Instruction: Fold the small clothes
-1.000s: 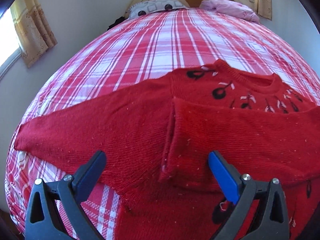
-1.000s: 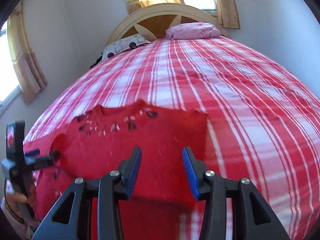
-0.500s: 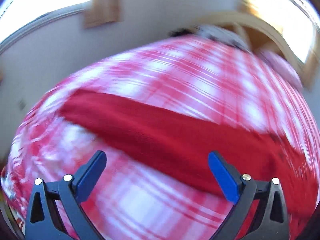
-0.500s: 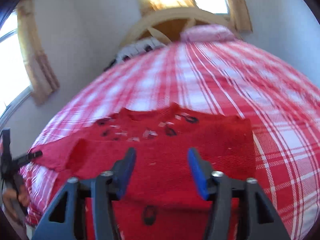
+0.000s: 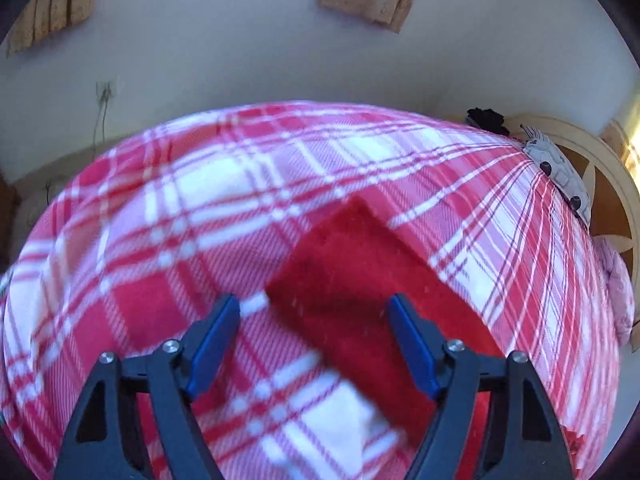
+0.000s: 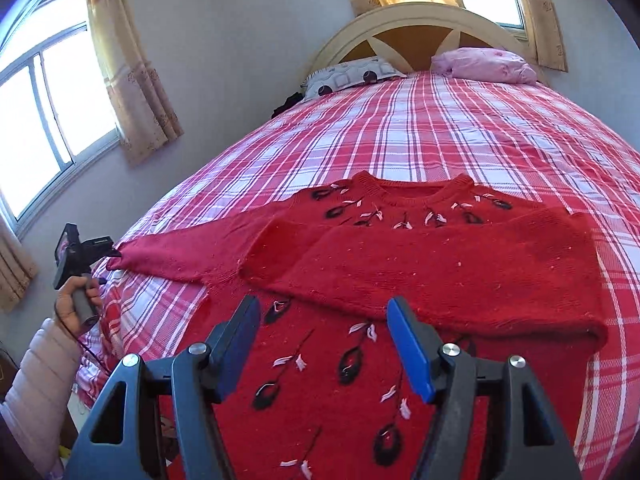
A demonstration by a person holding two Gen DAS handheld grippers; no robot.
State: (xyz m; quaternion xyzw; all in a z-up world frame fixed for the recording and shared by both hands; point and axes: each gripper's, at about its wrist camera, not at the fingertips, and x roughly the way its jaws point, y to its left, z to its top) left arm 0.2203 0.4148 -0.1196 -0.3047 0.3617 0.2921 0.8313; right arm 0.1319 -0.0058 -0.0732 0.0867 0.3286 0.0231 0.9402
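A red knit sweater [image 6: 440, 272] with black and white flowers lies flat on the plaid bed [image 6: 440, 128]. One sleeve is folded across its chest. The other sleeve [image 6: 172, 256] stretches out to the left, and its cuff [image 5: 352, 272] shows blurred in the left wrist view. My left gripper [image 5: 312, 340] hovers over that cuff, which lies between the closing jaws; the pads do not press it. In the right wrist view the left gripper [image 6: 112, 255] sits at the cuff's tip, held by a hand [image 6: 76, 304]. My right gripper [image 6: 324, 340] stands open above the sweater's lower front, holding nothing.
Two pillows [image 6: 348, 76] [image 6: 484, 64] lean against the arched headboard [image 6: 416, 20] at the far end. Windows with curtains [image 6: 132, 80] line the left wall, close to the bed's left edge. A person's padded sleeve [image 6: 40, 380] is at the lower left.
My left gripper swept left along the outstretched sleeve to its cuff, rolled, and its jaws narrowed. My right gripper shifted over the sweater's front and its jaws widened.
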